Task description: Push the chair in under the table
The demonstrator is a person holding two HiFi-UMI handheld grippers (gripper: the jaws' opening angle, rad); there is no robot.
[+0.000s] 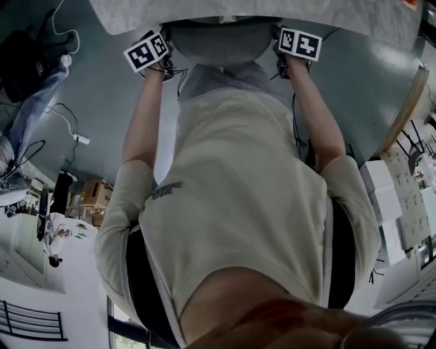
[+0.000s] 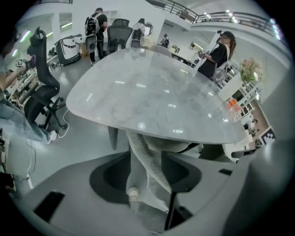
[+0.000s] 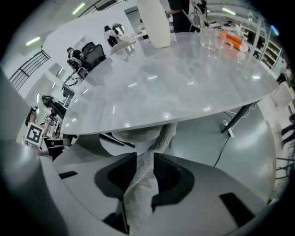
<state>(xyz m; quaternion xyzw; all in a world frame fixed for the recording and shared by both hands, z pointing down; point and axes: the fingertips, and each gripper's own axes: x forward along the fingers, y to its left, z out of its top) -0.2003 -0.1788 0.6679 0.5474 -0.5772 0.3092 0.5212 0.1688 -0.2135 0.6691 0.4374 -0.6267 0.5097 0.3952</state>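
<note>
One chair (image 1: pixel 218 41), grey fabric. Most of it sits beneath the desk (image 1: pixel 354 19). Only the curved top rim of its back shows at the desk's near edge, straight ahead of the operator's torso. My judgement: the push is at or near its end, and the chair looks about as far in as the rim allows.

Left gripper (image 2: pixel 150 184): jaws wide, with the rim passing between them and the fabric hanging loose. I read no clamp. Right gripper (image 3: pixel 146 168): jaws narrow and pinched onto the rim's fabric, which necks in where they meet it. Both grippers point steeply down, one toward each end of the back.

Next move, as I judge it: if more travel is wanted, the left jaws must close on the rim before a level shove forward. Otherwise the right jaws let go and both grippers lift clear. Risk: lifting with one side pinched could tug the cover or skew the chair.

Count: one chair in hand, one desk, two grippers. One clear vessel (image 3: pixel 212 37) stands at the desk's far end, next to orange items too small to count. Two people stand beyond the desk, one at its right (image 2: pixel 219 55) and one wearing a backpack (image 2: pixel 96 27).
</note>
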